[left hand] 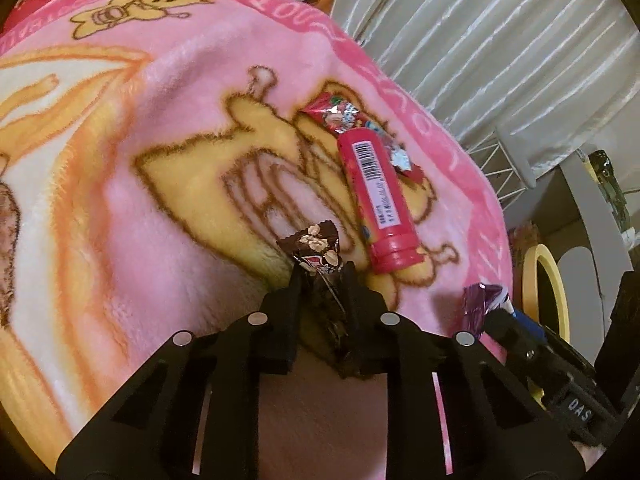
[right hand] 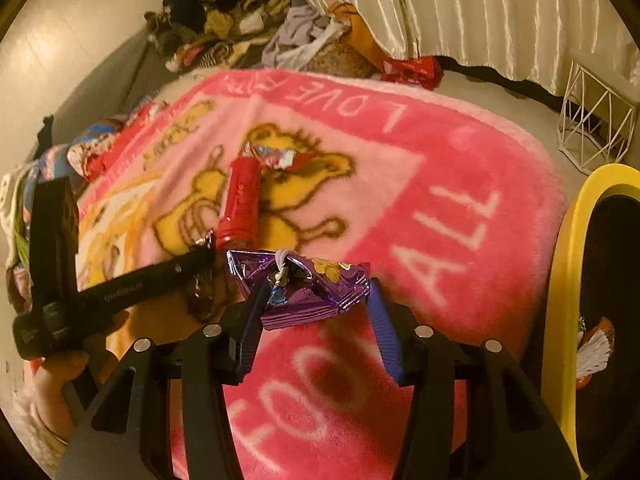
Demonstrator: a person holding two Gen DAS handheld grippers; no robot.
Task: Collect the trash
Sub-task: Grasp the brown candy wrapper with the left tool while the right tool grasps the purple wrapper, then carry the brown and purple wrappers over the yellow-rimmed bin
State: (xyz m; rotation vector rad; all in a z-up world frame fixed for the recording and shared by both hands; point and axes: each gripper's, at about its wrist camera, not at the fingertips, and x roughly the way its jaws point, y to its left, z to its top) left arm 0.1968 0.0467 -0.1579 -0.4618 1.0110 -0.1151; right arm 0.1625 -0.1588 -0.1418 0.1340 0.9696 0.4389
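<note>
Pinching crinkled foil wrappers over fleece blanket.

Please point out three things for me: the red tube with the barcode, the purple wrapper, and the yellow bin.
red tube [left hand: 374,196], left wrist view, on its barcode label.
purple wrapper [right hand: 308,288], right wrist view, on its crumpled middle.
yellow bin [right hand: 560,280], right wrist view, on its rim.

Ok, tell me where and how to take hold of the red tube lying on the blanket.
Grip the red tube across its smooth middle, coming down from above with the fingers on its two long sides. It lies flat on the pink blanket, so the round body gives parallel flanks. Stay clear of the far end, where a crumpled foil wrapper touches it, and of the ridged cap at the near end.
</note>
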